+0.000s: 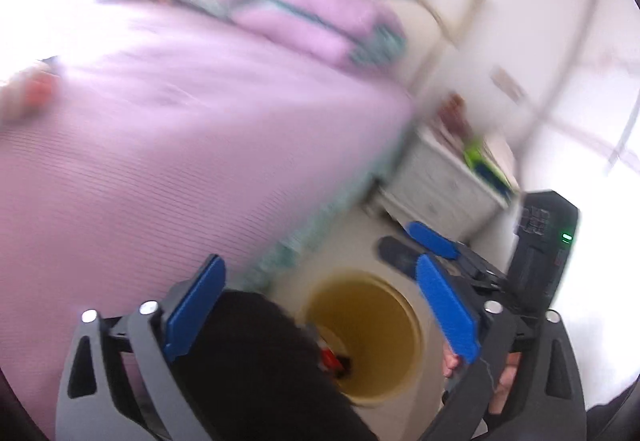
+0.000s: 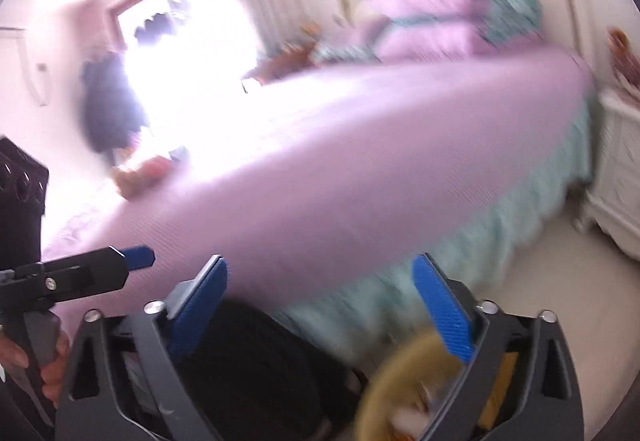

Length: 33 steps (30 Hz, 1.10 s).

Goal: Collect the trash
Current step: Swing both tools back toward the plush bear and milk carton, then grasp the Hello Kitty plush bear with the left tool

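Both views are motion-blurred. A round yellow trash bin (image 1: 366,337) stands on the pale floor beside the bed, with a red scrap (image 1: 332,359) inside it. My left gripper (image 1: 320,313) is open and empty above the bin. The right gripper (image 1: 432,253) shows in the left wrist view to the right of the bin, jaws apart. In the right wrist view my right gripper (image 2: 324,317) is open and empty, with the bin (image 2: 404,393) low between its fingers. The left gripper (image 2: 136,257) shows at the left edge. An orange-red item (image 1: 38,89) lies on the bed; it also shows in the right wrist view (image 2: 140,173).
A bed with a pink cover (image 1: 180,129) and teal skirt (image 2: 500,225) fills the views. Pink pillows (image 1: 316,13) lie at its head. A white nightstand (image 1: 440,181) stands by the wall. A black object (image 1: 256,369) sits next to the bin. A bright window (image 2: 188,41) is beyond the bed.
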Tool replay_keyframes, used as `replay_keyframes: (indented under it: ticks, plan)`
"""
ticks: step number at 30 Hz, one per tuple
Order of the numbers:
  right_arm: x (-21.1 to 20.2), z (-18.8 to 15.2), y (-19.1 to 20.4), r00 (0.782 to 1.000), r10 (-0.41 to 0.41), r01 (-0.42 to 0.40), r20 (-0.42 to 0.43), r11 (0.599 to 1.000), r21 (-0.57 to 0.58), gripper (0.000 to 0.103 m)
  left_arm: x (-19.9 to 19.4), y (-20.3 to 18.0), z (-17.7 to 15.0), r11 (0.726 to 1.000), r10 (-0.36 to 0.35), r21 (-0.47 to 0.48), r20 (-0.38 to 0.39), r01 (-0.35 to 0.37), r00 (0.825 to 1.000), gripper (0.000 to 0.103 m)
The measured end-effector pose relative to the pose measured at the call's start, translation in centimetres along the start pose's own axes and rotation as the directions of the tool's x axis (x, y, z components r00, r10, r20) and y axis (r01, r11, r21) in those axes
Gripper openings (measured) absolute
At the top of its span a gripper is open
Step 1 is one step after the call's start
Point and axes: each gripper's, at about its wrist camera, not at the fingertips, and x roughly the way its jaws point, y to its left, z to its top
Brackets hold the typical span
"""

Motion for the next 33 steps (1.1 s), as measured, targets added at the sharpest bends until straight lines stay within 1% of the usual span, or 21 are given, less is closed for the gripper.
replay_keyframes:
  ticks: [1, 3, 5, 6, 9, 11, 12, 15, 18, 20, 22, 24, 25, 26, 28, 29, 31, 33]
  plan:
    - [0.4, 0.8, 1.2, 0.999, 0.034, -0.034, 0.013, 0.999, -0.023, 0.095, -1.5, 0.9, 0.4, 0.999, 0.044, -0.011, 0.030, -0.044, 0.999, 0.099]
    - [1.3, 2.2, 3.6, 0.995, 0.093, -0.090, 0.036, 0.994, -0.063, 0.095, -3.6, 2.2, 1.0, 0.993, 0.115, -0.012, 0.053, -0.115, 0.992, 0.099]
    - [2.6, 3.3, 6.1, 0.989, 0.143, -0.140, 0.024, 0.984, -0.106, 0.095, -5.6, 3.5, 1.4, 0.980, 0.200, -0.009, 0.093, -0.200, 0.975, 0.099]
    - [3.1, 3.8, 7.1, 0.987, 0.159, -0.155, 0.023, 0.980, -0.122, 0.095, -6.7, 4.4, 1.6, 0.970, 0.243, -0.015, 0.117, -0.243, 0.963, 0.099]
    - [4.5, 5.0, 10.5, 0.979, 0.203, -0.195, 0.024, 0.962, -0.193, 0.095, -9.3, 6.8, 2.2, 0.946, 0.323, -0.047, 0.161, -0.320, 0.932, 0.099]
    - [5.5, 5.6, 12.5, 0.977, 0.212, -0.202, 0.020, 0.952, -0.231, 0.095, -10.4, 8.6, 2.7, 0.934, 0.357, -0.063, 0.173, -0.351, 0.918, 0.099]
    - [6.0, 6.0, 13.3, 0.974, 0.227, -0.218, 0.014, 0.946, -0.238, 0.095, -10.8, 9.5, 3.1, 0.926, 0.377, -0.073, 0.174, -0.370, 0.910, 0.099]
    - [7.5, 6.5, 14.8, 0.966, 0.260, -0.253, -0.002, 0.939, -0.231, 0.095, -11.7, 12.1, 4.1, 0.910, 0.414, -0.085, 0.169, -0.405, 0.894, 0.099]
    - [9.1, 7.0, 15.9, 0.960, 0.277, -0.277, -0.032, 0.935, -0.222, 0.095, -11.8, 14.1, 5.3, 0.915, 0.402, -0.065, 0.182, -0.397, 0.897, 0.099]
    - [10.4, 7.5, 16.2, 0.959, 0.280, -0.284, -0.049, 0.936, -0.209, 0.095, -11.7, 15.4, 5.8, 0.912, 0.407, -0.036, 0.199, -0.409, 0.891, 0.099]
    - [11.3, 7.9, 16.5, 0.954, 0.291, -0.298, -0.065, 0.936, -0.189, 0.095, -11.2, 16.6, 6.7, 0.911, 0.405, -0.004, 0.194, -0.412, 0.894, 0.099]
    - [12.3, 8.4, 16.6, 0.953, 0.295, -0.303, -0.071, 0.939, -0.165, 0.095, -11.1, 17.9, 7.5, 0.906, 0.414, 0.004, 0.186, -0.423, 0.891, 0.099]
    - [12.6, 8.4, 16.7, 0.953, 0.294, -0.301, -0.071, 0.940, -0.157, 0.095, -10.8, 18.7, 8.1, 0.901, 0.428, -0.003, 0.183, -0.435, 0.885, 0.099]
    - [13.0, 8.5, 16.7, 0.956, 0.286, -0.293, -0.069, 0.944, -0.153, 0.095, -10.7, 19.4, 8.6, 0.900, 0.431, -0.013, 0.180, -0.436, 0.884, 0.099]
    - [13.8, 8.7, 16.9, 0.961, 0.268, -0.276, -0.071, 0.948, -0.156, 0.095, -10.1, 21.1, 9.5, 0.908, 0.418, -0.039, 0.157, -0.417, 0.895, 0.099]
    - [14.2, 8.8, 17.1, 0.961, 0.266, -0.275, -0.077, 0.948, -0.158, 0.095, -9.7, 21.9, 9.9, 0.908, 0.418, -0.051, 0.143, -0.415, 0.897, 0.099]
    - [15.0, 8.8, 17.2, 0.957, 0.275, -0.287, -0.093, 0.945, -0.157, 0.095, -8.8, 23.2, 10.3, 0.906, 0.424, -0.069, 0.116, -0.419, 0.898, 0.099]
    - [15.9, 8.9, 17.2, 0.953, 0.281, -0.296, -0.111, 0.942, -0.156, 0.095, -7.8, 24.4, 10.6, 0.911, 0.411, -0.075, 0.085, -0.406, 0.907, 0.099]
